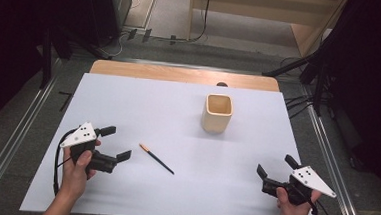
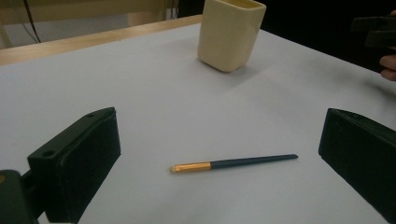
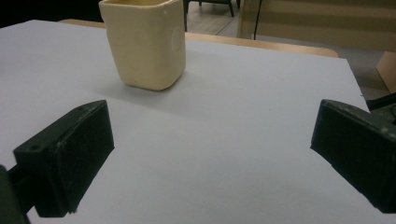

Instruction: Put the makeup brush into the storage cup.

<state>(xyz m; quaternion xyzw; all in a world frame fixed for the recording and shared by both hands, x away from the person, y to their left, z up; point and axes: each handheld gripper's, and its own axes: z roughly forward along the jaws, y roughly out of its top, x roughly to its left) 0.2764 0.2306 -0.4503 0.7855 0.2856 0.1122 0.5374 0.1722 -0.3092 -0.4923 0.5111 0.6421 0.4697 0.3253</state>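
High view: the pencil [image 1: 156,158] lies flat on the white sheet [image 1: 143,104], slanted, its orange end toward the far left and its dark tip toward the near right. It sits left of the sheet's middle, well in from every edge, with bare sheet all around it. The left gripper [image 1: 115,143] stands just to its left, held in the person's left hand [image 1: 77,173], jaws spread wide with nothing between them, their tips near the orange end but apart from it. In the left gripper view the pencil [image 2: 233,163] lies crosswise in the gap between the two black jaws, a little ahead of them and touching neither.

Beyond the pencil, toward the far right, the cream cup [image 1: 217,113] stands upright with its square mouth open, well apart from the pencil and set in from the far edge, where a strip of the wooden table [image 1: 180,75] shows past the sheet. Open sheet runs between cup and both grippers.

The right gripper [image 1: 275,167] rests near the sheet's near right corner in the right hand [image 1: 292,206], well apart from the pencil, jaws likewise wide and empty. In the right gripper view the cup [image 3: 144,44] stands ahead and left of the gap
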